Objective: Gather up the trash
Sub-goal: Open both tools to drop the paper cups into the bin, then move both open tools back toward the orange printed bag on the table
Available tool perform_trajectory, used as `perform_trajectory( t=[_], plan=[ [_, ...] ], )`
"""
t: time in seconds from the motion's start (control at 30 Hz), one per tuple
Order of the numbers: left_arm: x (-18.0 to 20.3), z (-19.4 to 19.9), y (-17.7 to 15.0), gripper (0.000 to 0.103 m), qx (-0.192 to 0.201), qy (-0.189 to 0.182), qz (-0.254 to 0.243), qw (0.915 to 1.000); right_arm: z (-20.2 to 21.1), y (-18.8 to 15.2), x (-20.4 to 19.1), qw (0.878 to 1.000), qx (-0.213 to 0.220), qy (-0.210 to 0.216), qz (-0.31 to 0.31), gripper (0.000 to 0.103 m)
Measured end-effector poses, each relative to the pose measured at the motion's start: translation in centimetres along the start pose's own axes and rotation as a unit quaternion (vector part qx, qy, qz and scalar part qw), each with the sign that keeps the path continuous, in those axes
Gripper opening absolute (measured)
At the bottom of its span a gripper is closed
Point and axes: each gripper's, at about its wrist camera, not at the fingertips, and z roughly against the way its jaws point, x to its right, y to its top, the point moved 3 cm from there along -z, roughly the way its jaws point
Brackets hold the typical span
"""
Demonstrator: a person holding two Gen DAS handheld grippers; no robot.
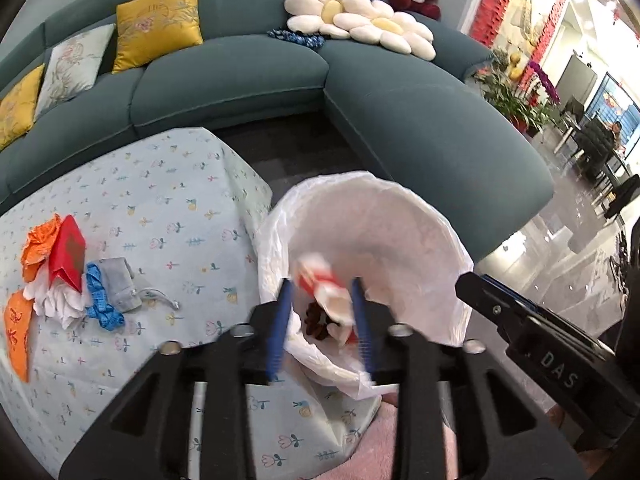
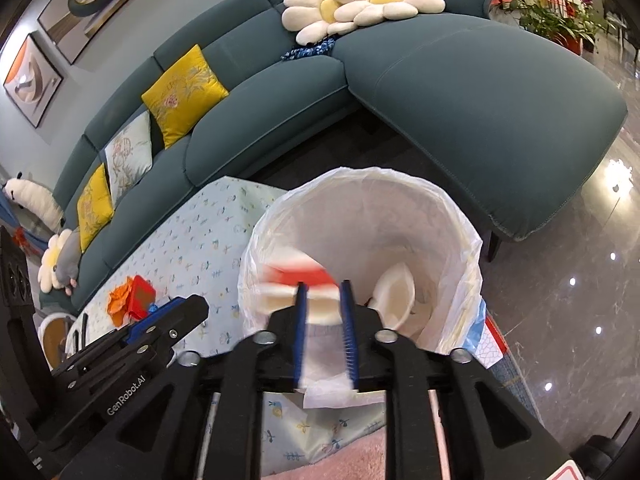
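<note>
A white-lined trash bin (image 1: 400, 216) (image 2: 440, 216) stands beside the cloth-covered table (image 1: 160, 184). Both grippers hover over its near rim. My left gripper (image 1: 322, 288) is open, and a blurred red and white wrapper (image 1: 320, 280) lies between and beyond its blue fingers, over dark scraps in the bin. My right gripper (image 2: 324, 292) is open with a blurred red and white piece (image 2: 300, 276) just beyond its fingertips inside the bin. A white bowl-like piece (image 2: 394, 292) lies in the bin. A trash pile with a red packet (image 1: 68, 252) (image 2: 140, 292) stays on the table.
Orange paper (image 1: 38, 244), white tissue (image 1: 60, 300), a blue strip (image 1: 98, 296) and a grey pouch (image 1: 118, 280) lie on the table's left. A teal sofa (image 1: 248, 76) curves behind. Glossy floor (image 2: 568, 280) lies right of the bin. A pink rug (image 2: 348, 460) lies below.
</note>
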Motion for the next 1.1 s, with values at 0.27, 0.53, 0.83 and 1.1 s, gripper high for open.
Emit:
perform_trajectory(
  t=[0.27, 0.53, 0.83, 1.1],
  plan=[
    [-0.6, 1.4, 0.0, 0.04, 0.009, 0.007, 0.002, 0.9999, 1.0, -0.3, -1.1, 1.0, 0.006, 0.0, 0.008, 0.03],
    [-2.5, 3.7, 0.4, 0.046, 0.031, 0.014, 0.017, 0.9993, 1.9, -0.5, -3.7, 1.0, 0.011, 0.004, 0.025, 0.035],
    [-7.2, 6.3, -0.6, 0.054, 0.051, 0.039, 0.051, 0.9966, 2.1, -1.7, -7.7, 0.998, 0.006, 0.011, 0.057, 0.043],
    [-13.6, 8.5, -2.5, 0.065, 0.059, 0.072, 0.103, 0.9903, 1.3, -3.7, -12.5, 0.995, -0.014, 0.025, 0.097, 0.044]
  ],
)
